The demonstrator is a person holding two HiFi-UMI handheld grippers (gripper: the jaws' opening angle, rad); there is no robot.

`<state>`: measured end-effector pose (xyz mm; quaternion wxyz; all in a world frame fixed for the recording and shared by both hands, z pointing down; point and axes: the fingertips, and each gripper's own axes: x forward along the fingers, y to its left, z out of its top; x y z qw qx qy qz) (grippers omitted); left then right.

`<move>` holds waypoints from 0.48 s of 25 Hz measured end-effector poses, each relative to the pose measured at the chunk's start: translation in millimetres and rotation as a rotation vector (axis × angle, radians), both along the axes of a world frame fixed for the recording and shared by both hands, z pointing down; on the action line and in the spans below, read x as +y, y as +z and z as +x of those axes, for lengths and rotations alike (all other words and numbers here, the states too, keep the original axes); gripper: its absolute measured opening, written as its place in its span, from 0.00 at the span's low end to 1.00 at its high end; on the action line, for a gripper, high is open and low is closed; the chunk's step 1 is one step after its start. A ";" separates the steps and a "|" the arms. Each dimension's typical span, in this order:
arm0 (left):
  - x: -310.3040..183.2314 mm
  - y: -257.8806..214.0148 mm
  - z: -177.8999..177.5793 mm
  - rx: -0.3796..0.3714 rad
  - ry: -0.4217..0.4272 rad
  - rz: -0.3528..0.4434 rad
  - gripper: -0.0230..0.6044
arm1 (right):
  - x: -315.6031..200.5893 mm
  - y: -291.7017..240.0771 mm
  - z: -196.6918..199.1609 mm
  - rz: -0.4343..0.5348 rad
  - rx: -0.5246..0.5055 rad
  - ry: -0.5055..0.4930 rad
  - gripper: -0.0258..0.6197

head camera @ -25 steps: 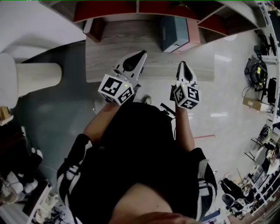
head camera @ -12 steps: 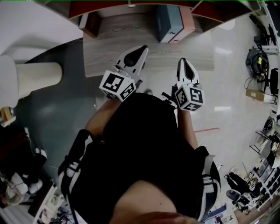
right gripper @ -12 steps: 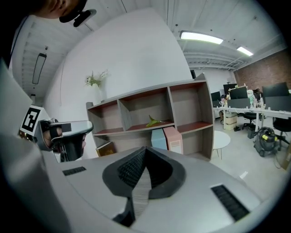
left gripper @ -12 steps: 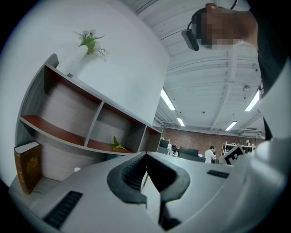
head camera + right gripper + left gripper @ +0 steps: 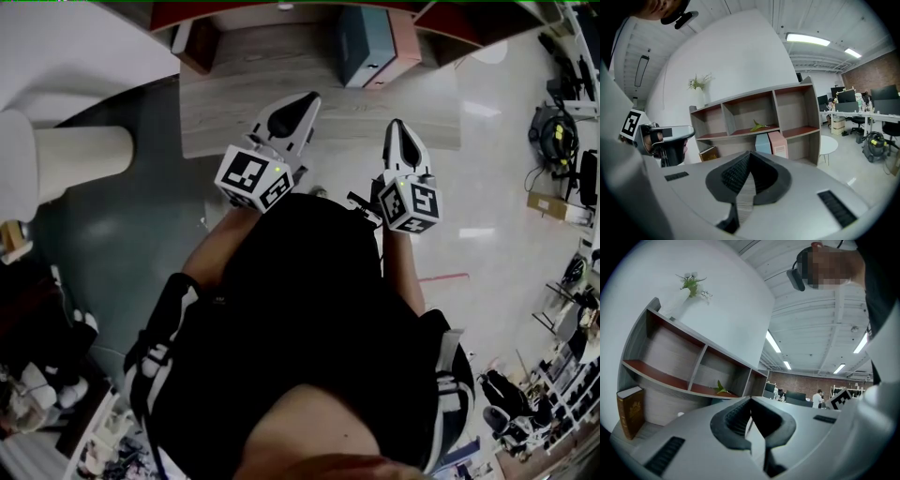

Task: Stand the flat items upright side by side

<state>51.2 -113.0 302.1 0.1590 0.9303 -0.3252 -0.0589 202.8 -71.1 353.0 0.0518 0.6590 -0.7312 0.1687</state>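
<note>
Hanging closed, empty (both alike), left claw and right claw face flat items well ahead.

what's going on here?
A person faces a grey wooden shelf unit with red-brown boards, holding the left hand-held gripper and right hand-held gripper, both shut and empty. On the bottom level a light-blue box file and a pink box file stand upright side by side; a brown hardback book stands farther left.

Both grippers are held out in front of the person's waist, jaws pointing far. The left gripper is closed and empty; the right gripper likewise.
</note>
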 end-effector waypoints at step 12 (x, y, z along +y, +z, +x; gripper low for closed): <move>-6.3 -0.4 -2.0 -0.001 0.002 0.009 0.07 | -9.9 2.8 -2.7 0.000 -0.014 -0.001 0.08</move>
